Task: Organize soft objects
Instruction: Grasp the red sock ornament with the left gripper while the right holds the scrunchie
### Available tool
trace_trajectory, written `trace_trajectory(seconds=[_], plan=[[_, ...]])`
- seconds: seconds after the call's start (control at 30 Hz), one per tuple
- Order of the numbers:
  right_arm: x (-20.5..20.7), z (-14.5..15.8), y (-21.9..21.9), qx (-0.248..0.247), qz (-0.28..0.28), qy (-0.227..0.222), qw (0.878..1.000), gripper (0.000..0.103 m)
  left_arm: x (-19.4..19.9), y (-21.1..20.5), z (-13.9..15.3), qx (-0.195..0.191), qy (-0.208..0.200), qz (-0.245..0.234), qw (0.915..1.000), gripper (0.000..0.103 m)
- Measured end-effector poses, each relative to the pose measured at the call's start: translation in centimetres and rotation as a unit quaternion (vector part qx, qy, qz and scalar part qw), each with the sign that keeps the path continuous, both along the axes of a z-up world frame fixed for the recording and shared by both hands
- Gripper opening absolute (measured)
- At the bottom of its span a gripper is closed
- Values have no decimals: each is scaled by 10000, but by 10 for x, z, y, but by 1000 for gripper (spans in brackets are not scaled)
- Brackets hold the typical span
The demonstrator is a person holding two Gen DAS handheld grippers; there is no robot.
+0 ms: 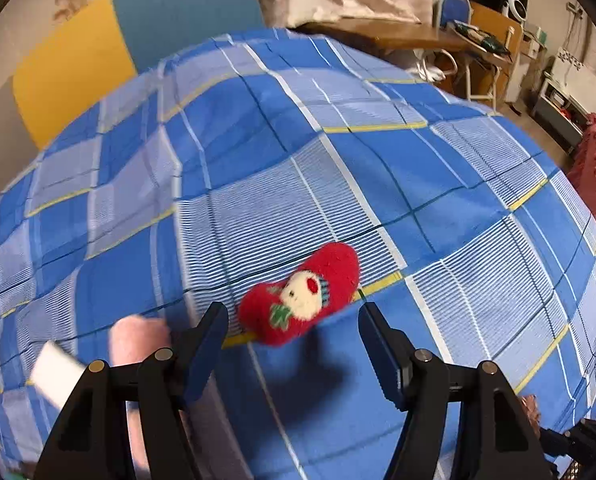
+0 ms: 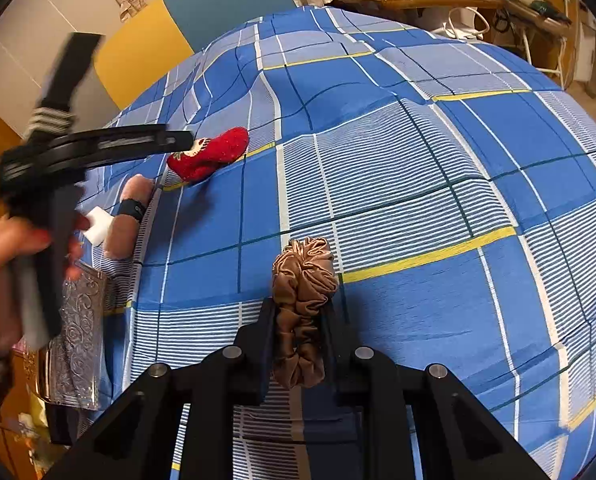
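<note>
Soft objects lie spread over the bed's blue checked sheet [image 1: 378, 168], and I have two of them in play. My right hand-held gripper [image 2: 298, 332] is pinching a brown satin scrunchie [image 2: 304, 276]; its jaws are pressed in on the lower folds while the top bunches free above the fingertips. My left hand-held gripper [image 1: 294, 320] has its jaws spread wide, with nothing between them, just in front of a red plush stocking [image 1: 300, 294] that lies flat on the sheet. From the right wrist view the left hand-held gripper [image 2: 178, 140] is blurred, so I judge it is travelling fast.

My worries: arriving at that speed, a fingertip could shove the stocking along the sheet instead of straddling it, or the lower finger could catch a fold of fabric and drag the sheet up with the toy. The scrunchie's satin looks slippery, and the grip sits low, so a quick swing could let it slide out. A pink roll [image 2: 128, 216] and a white block [image 2: 97, 226] lie near the left edge of the bed, close enough to be knocked by a careless approach.
</note>
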State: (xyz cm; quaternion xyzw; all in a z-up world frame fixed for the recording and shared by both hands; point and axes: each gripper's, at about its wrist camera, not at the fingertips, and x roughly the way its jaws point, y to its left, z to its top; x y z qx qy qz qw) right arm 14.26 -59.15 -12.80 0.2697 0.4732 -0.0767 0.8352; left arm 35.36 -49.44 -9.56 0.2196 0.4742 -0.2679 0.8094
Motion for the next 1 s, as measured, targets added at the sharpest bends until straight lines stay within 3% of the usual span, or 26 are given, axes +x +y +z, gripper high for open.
trace_trajectory(seconds=[0.27, 0.3, 0.37, 0.4, 0.43, 0.53, 0.77, 1.0], plan=[[0, 3, 1, 157, 38, -95, 9998, 21, 4, -14, -39, 579, 155, -483, 9970, 67], [1, 2, 1, 165, 26, -92, 9998, 21, 2, -14, -40, 603, 152, -488, 9969, 64], [1, 1, 1, 215, 0, -72, 9997, 21, -3, -14, -42, 713, 49, -426, 9965, 45], [1, 0, 1, 224, -15, -58, 9997, 21, -5, -13, -42, 705, 74, -377, 9968, 42], [1, -1, 1, 225, -28, -39, 9997, 21, -6, -11, -41, 645, 150, -319, 9973, 34], [2, 0, 2, 183, -31, -42, 9998, 21, -14, -6, -40, 626, 277, -176, 9975, 27], [1, -2, -2, 220, -82, -24, 9997, 21, -56, 12, -29, 196, 771, 96, 9968, 25], [-1, -6, -7, 178, -182, 82, 9996, 21, -125, 54, -15, -581, 1547, 344, 9857, 25]])
